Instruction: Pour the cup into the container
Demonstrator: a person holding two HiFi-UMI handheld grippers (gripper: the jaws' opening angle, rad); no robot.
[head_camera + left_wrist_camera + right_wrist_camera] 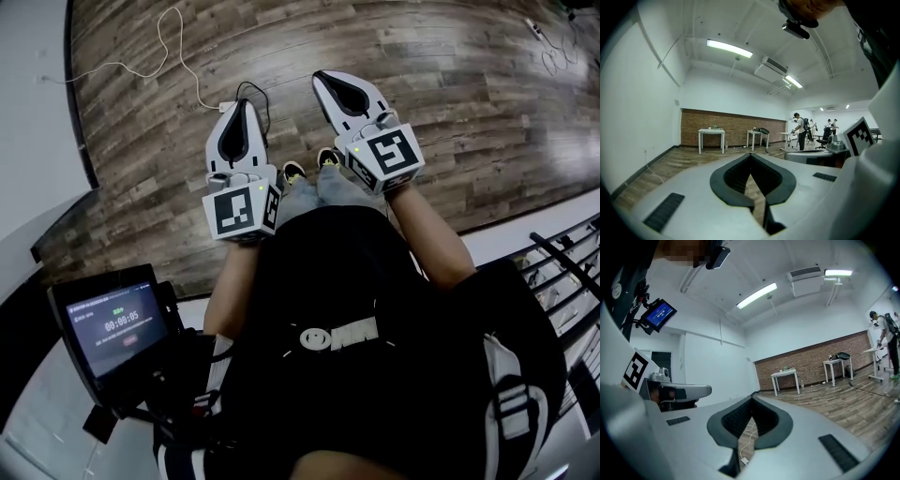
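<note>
No cup or container shows close by. In the head view my left gripper (pixel 241 102) and right gripper (pixel 320 75) are held side by side at waist height over a wooden floor (pixel 450 84). Both are shut, with nothing between their jaws. The left gripper (pixel 750 155) points level across a large room toward a far white table (pixel 711 131) against a brick wall; small items stand on it, too small to tell apart. Tips touching, the right gripper (pixel 752 399) faces the same white table (pixel 786 374), which carries a few small items.
A white cable (pixel 161 52) and its plug (pixel 228 105) lie on the floor ahead. A small screen (pixel 117 328) hangs at my left. A second table (pixel 757 133) stands by the brick wall. Several people (pixel 801 132) work at desks to the right.
</note>
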